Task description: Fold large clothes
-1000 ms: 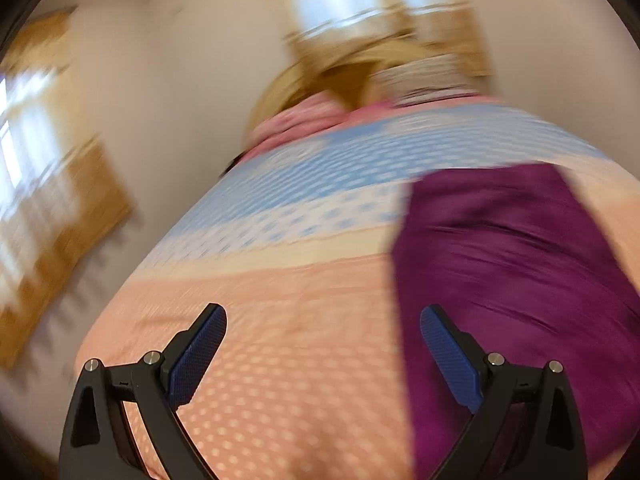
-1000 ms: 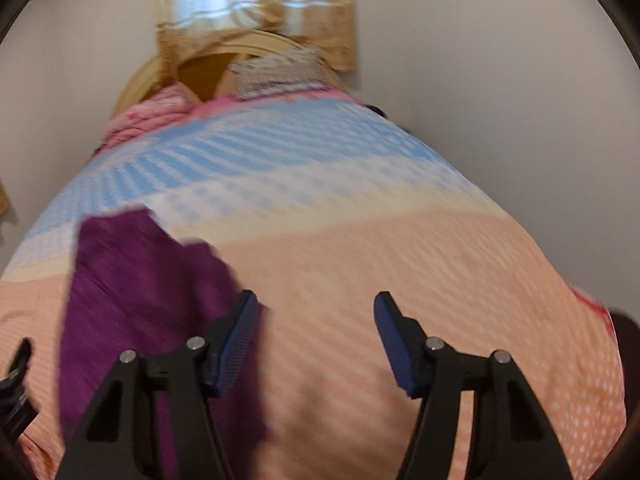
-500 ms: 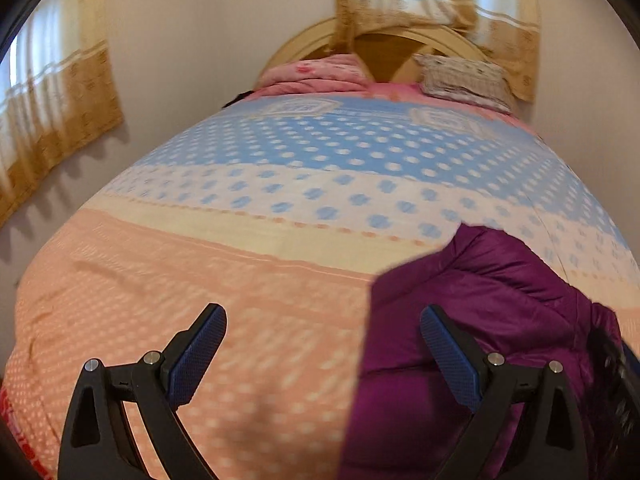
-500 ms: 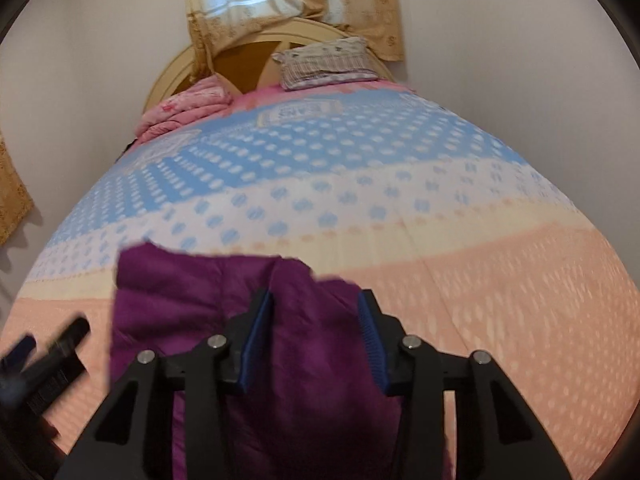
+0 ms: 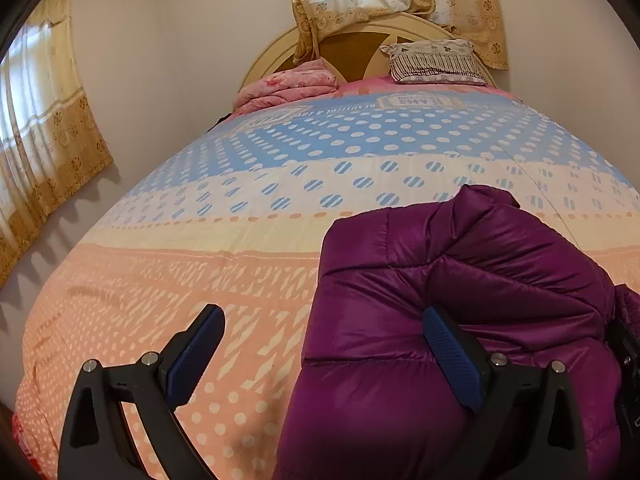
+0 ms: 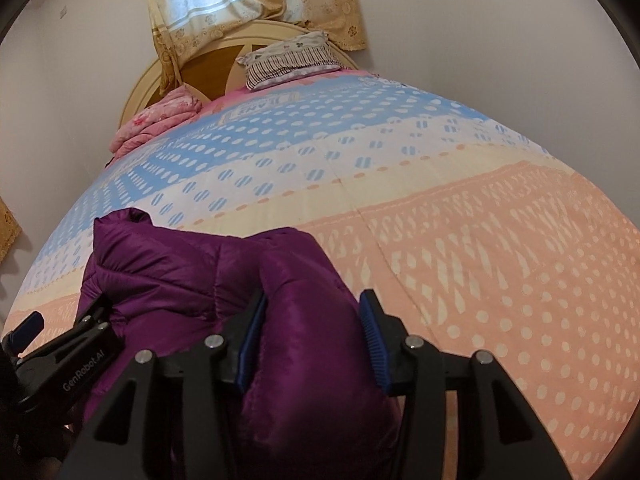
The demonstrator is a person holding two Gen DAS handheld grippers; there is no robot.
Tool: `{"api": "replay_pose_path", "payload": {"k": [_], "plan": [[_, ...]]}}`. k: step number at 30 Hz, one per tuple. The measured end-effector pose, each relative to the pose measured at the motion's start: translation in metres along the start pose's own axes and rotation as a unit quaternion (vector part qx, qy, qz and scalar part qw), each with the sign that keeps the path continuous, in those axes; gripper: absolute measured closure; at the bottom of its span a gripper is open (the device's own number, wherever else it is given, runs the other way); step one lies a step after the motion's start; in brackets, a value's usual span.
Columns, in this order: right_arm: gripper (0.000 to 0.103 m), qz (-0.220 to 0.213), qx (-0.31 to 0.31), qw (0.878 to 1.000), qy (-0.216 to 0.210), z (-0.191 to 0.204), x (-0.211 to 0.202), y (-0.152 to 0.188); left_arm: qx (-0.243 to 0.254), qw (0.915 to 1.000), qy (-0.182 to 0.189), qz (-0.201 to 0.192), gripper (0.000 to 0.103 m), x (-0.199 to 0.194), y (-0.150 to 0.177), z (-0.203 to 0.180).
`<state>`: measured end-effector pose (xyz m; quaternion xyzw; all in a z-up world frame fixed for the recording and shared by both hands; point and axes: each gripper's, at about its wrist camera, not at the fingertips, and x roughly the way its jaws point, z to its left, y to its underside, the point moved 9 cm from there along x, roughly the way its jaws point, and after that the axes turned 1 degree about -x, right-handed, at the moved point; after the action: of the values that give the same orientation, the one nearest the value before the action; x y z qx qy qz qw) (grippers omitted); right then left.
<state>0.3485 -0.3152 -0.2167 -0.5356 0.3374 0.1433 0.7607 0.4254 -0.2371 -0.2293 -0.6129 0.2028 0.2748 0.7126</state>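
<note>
A puffy purple jacket (image 5: 480,272) lies bunched on the bed's dotted quilt (image 5: 180,272). My left gripper (image 5: 323,314) is open wide over the jacket's left edge. Its right finger sits above the fabric and its left finger hangs over bare quilt. In the right wrist view the jacket (image 6: 168,276) shows a thick fold that fills the gap of my right gripper (image 6: 314,300). Both blue pads touch that fold, and the jaws are opening slightly. The left gripper (image 6: 60,344) shows at the lower left, beside the jacket.
A striped pillow (image 5: 432,62) and a folded pink blanket (image 5: 288,86) lie at the rounded wooden headboard (image 5: 352,48). Curtains (image 5: 48,128) hang on the left wall and behind the bed. Bare quilt (image 6: 500,272) stretches to the right of the jacket.
Both grippers have come down closer to the jacket. The right jaws went from wide apart over quilt to narrow around a jacket fold. The left gripper stays open.
</note>
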Motion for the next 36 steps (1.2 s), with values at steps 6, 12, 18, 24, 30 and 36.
{"api": "replay_pose_path", "payload": {"k": [6,12,18,24,30,36], "plan": [[0.051,0.012,0.002,1.000,-0.002,-0.002,0.009,0.006,-0.010,0.9998,0.010,0.016,0.001,0.010,0.008,-0.001],[0.049,0.021,0.002,1.000,0.001,-0.002,0.015,0.010,-0.007,0.9997,0.010,0.023,0.001,0.015,0.010,-0.002],[0.047,0.034,0.006,0.999,0.003,-0.005,0.020,0.014,-0.003,0.9995,0.011,0.031,0.001,0.019,0.013,-0.002],[0.044,0.048,0.003,0.999,0.015,-0.006,0.025,0.018,0.005,0.9995,0.006,0.031,0.001,0.020,0.014,-0.005],[0.043,0.057,-0.006,0.998,0.026,-0.006,0.028,0.020,0.011,0.9994,0.001,0.032,0.001,0.022,0.014,-0.008],[0.041,0.066,-0.009,0.997,0.029,-0.005,0.031,0.023,0.012,0.9993,0.002,0.034,0.001,0.023,0.014,-0.008]]}}
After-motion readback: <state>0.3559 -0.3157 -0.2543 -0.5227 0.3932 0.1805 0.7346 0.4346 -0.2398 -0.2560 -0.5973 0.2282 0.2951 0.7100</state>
